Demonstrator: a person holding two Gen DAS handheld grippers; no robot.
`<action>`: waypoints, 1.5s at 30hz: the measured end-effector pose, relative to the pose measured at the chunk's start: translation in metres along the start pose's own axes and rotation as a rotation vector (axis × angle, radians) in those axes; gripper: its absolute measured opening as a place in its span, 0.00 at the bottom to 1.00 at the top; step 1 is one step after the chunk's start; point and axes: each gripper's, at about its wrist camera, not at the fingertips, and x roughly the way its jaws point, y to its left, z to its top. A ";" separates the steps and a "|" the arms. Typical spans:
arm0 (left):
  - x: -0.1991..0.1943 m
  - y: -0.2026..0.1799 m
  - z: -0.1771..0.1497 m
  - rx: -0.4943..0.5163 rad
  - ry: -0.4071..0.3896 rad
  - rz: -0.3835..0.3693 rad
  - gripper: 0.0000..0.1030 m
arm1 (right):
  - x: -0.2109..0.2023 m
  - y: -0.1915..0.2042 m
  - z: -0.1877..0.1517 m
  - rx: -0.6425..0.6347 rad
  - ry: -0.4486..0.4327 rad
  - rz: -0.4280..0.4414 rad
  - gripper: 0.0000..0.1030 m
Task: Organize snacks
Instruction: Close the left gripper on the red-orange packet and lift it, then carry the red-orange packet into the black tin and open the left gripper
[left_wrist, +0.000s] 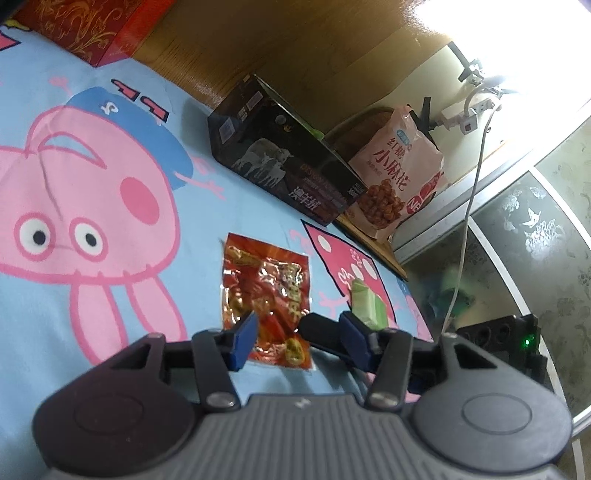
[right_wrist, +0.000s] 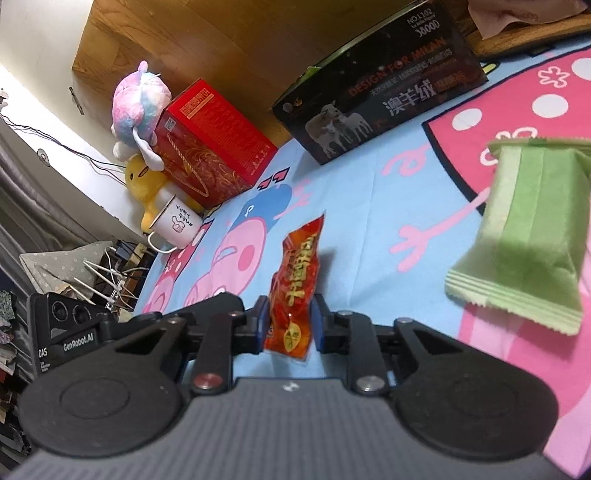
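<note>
1. Glossy red foil, crinkled and gold-printed: the red snack packet (right_wrist: 293, 291) stands on edge, clamped between the blue pads of the right hand-held gripper (right_wrist: 289, 322) above the cartoon-print bedsheet (right_wrist: 369, 206).
2. The matte pale-green wafer packet (right_wrist: 532, 236), pillow-shaped with serrated ends, is at three o'clock from the red packet, lifted off the sheet.
3. The left hand-held gripper (left_wrist: 295, 332) has its jaws parted, nothing pressed between the pads; the red packet lies beyond them.
4. A black cardboard box (right_wrist: 384, 88) printed with sheep sits at one o'clock.
5. A red gift box (right_wrist: 210, 144), a white enamel mug (right_wrist: 177, 225) and plush toys (right_wrist: 142, 99) cluster at eleven o'clock.
</note>
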 end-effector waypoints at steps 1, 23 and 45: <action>-0.001 0.001 0.000 -0.002 -0.005 -0.008 0.48 | -0.001 -0.001 -0.001 0.002 -0.008 0.008 0.23; -0.009 0.009 0.001 -0.024 -0.074 -0.019 0.52 | 0.015 0.016 -0.009 -0.126 0.011 0.003 0.08; -0.007 -0.007 -0.002 -0.061 -0.028 -0.120 0.96 | -0.052 -0.030 -0.012 0.306 -0.058 0.312 0.03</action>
